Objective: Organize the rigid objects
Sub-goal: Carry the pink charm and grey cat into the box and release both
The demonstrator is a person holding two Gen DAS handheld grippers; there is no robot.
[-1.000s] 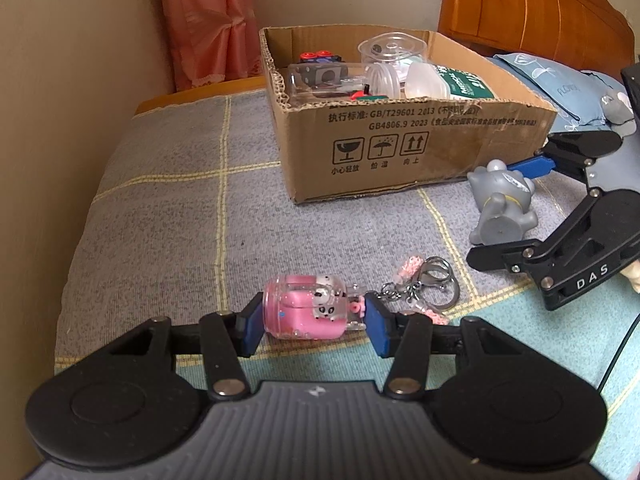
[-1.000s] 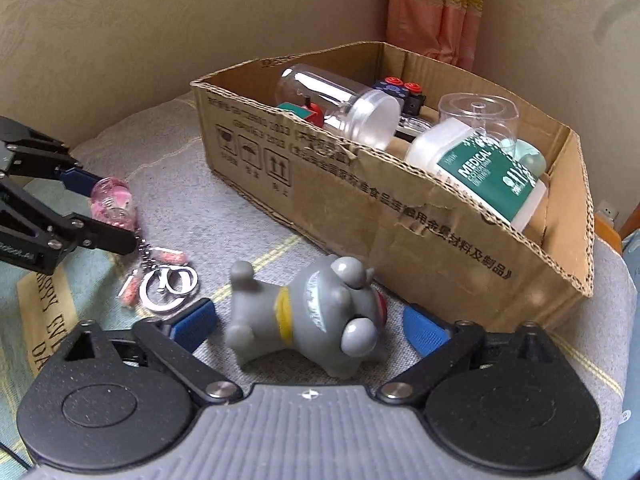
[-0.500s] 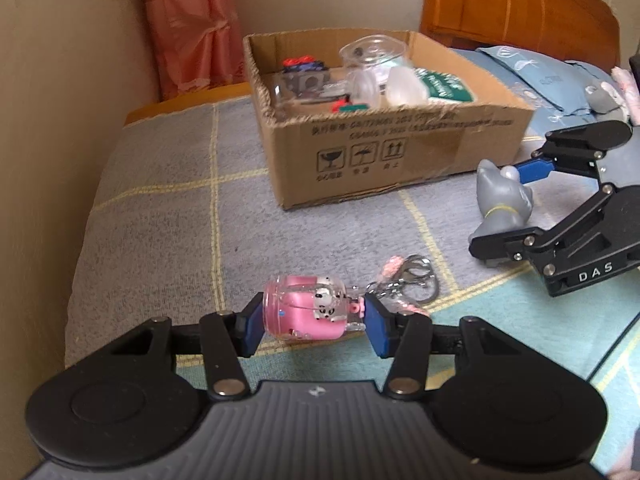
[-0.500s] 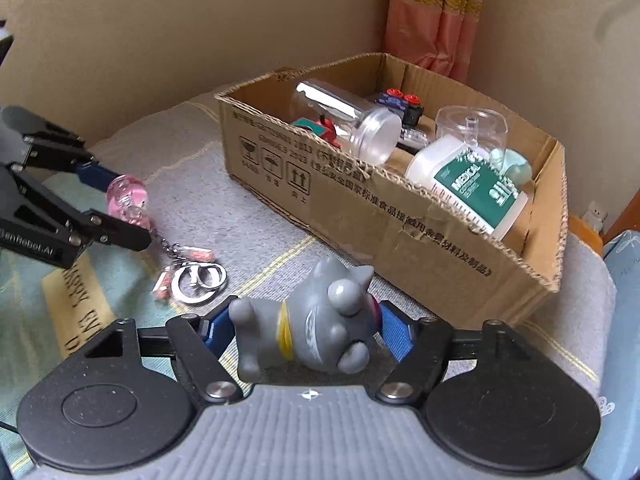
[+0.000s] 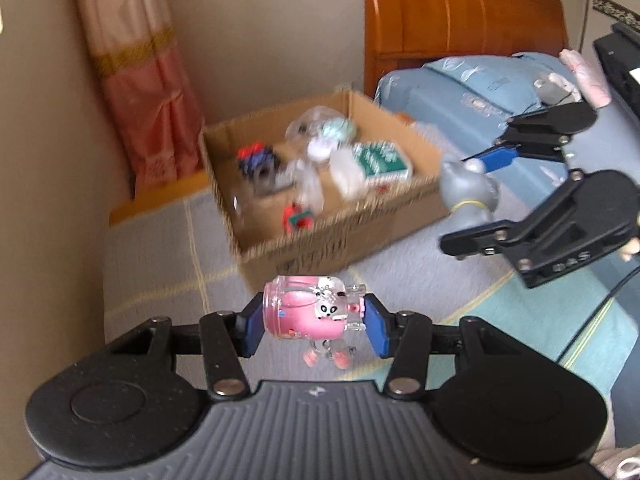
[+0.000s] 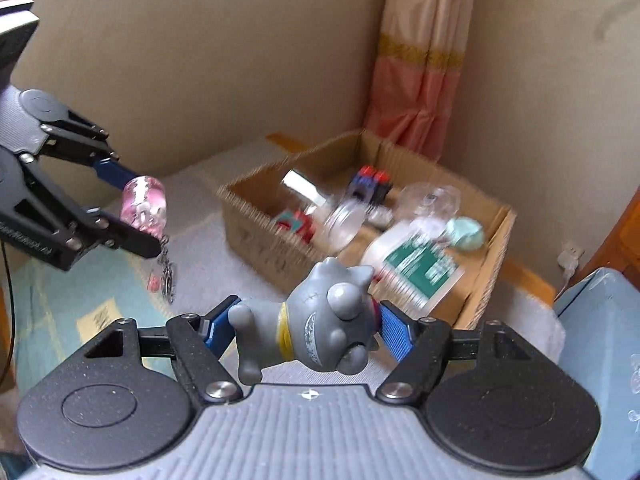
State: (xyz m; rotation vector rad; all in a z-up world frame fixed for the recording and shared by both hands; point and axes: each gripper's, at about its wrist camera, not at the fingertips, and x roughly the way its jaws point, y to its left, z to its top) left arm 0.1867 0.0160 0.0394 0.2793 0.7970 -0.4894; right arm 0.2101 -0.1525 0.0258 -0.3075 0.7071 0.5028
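The left hand-held gripper (image 5: 314,326) grips the pink keychain (image 5: 308,314) and the right hand-held gripper (image 6: 308,330) grips the gray toy (image 6: 320,324) above the bed near the box (image 6: 492,264), so bumping could drop them.

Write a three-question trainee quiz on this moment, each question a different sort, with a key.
1. True or false: the right gripper has its jaws shut on the grey dog figure.
2. Multiple choice: what does the left gripper hold? A) a clear jar B) the pink capsule keychain C) a green-labelled bottle
3. Fill in: both held items are lifted off the bedspread, near the open ____ that already holds other items.

Key
1. True.
2. B; its key rings dangle below it.
3. cardboard box.
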